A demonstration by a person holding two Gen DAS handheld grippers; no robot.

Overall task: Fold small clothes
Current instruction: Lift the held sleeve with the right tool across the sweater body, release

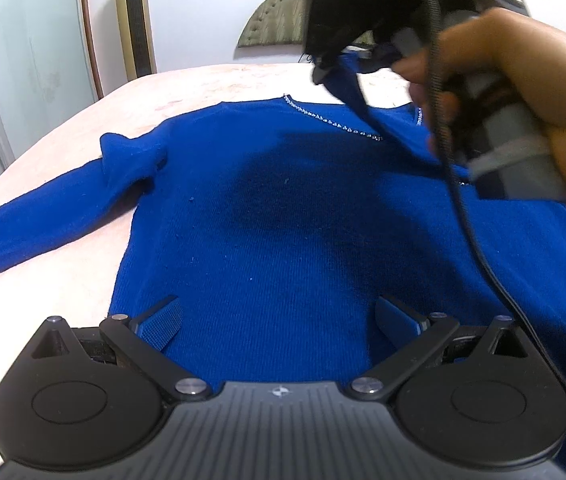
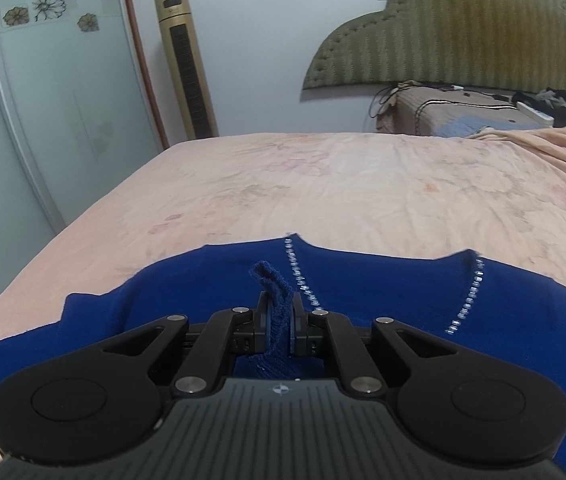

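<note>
Sweater (image 1: 275, 216) blue, flat on bed (image 2: 323, 184); right gripper (image 2: 279, 320) clenched on sleeve; left gripper (image 1: 279, 320) spread.

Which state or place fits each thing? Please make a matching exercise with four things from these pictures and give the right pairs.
Things:
1. left gripper
2. right gripper
3. blue sweater
4. gold tower fan

States or places:
A. lies spread on the pink bed sheet
B. stands upright against the wall
C. open above the lower part of the sweater
D. shut on a strip of blue cloth

Right pairs: 1-C, 2-D, 3-A, 4-B
</note>
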